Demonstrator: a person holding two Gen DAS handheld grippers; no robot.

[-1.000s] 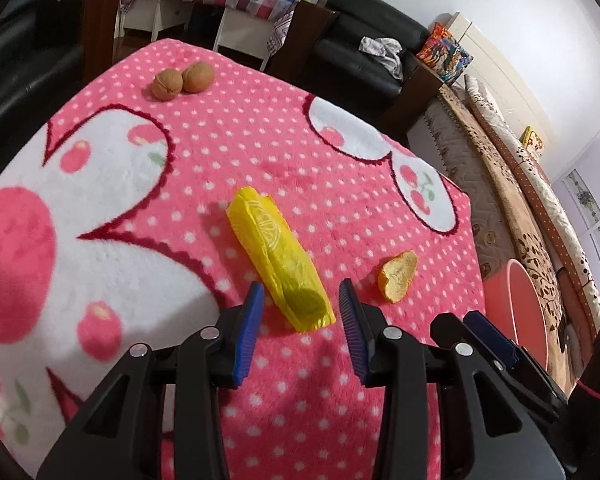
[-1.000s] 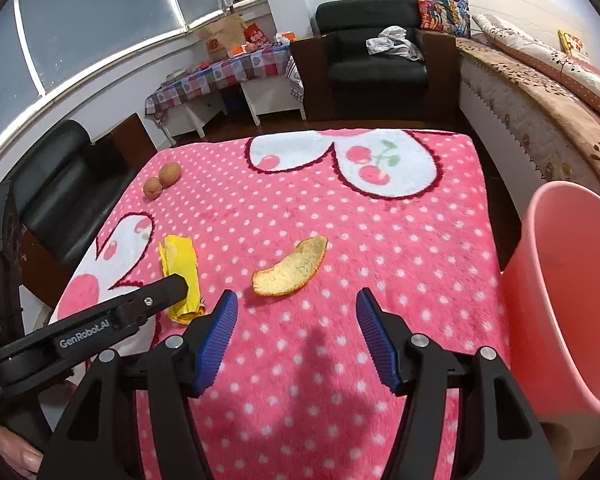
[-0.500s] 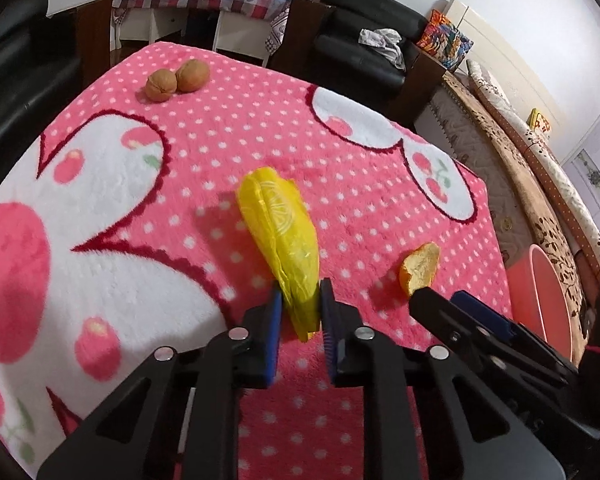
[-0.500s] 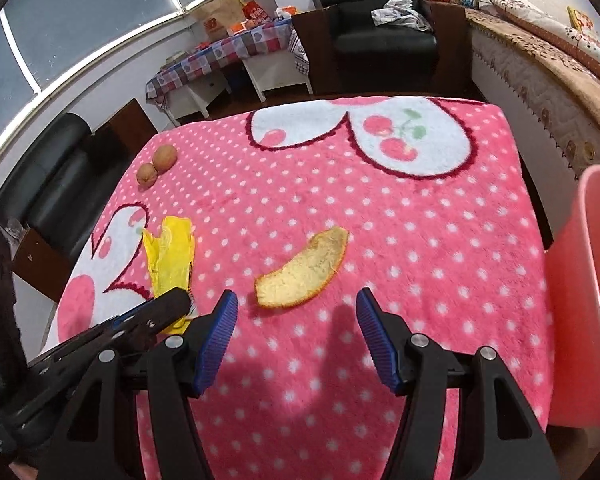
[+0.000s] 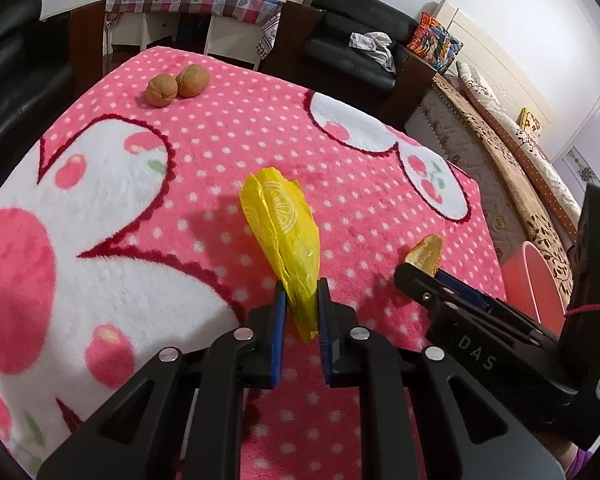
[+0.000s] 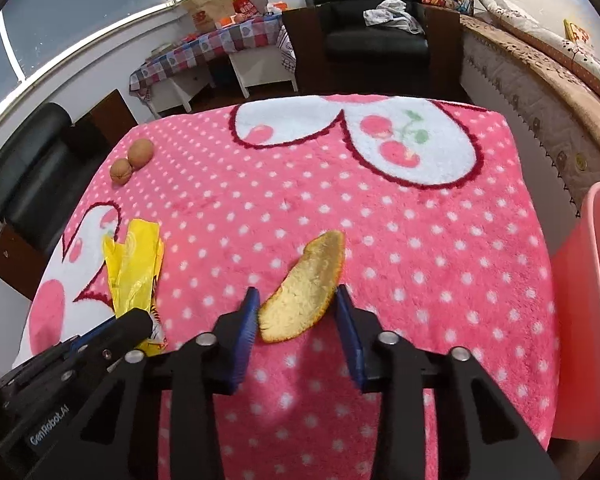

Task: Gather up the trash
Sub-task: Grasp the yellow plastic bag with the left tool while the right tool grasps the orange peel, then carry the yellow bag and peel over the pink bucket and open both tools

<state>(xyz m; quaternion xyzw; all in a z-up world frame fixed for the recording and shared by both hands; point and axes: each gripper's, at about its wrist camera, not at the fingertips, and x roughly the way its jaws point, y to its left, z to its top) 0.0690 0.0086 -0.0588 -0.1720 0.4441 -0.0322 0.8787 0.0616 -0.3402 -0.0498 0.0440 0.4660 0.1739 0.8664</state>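
We hold the left claw (image 5: 302, 308) closed on the near end of the yellow wrapper (image 5: 284, 232). The wrapper is pinched between the blue pads, and its far end fans out above the pink dotted blanket (image 5: 220, 152) that covers the bench. Gripping the narrow end keeps the crumpled film bunched so that it does not slip out.

We place the right claw (image 6: 296, 312) around the orange peel (image 6: 306, 288), which lies near the middle of the bench. The jaws stand partly closed, one pad on each side of the peel's near end. We cannot tell whether they already press on it. Straddling the peel across its narrow width, as judged, lets the pads close on the rind edges rather than on the flat face.

The pink bin (image 6: 584, 300) stands at the right edge of the bench, beside the right claw. This placement likely gives both pieces of trash a short carry. Two walnuts (image 5: 178, 85) lie touching each other at the far left of the blanket, well apart from both claws.
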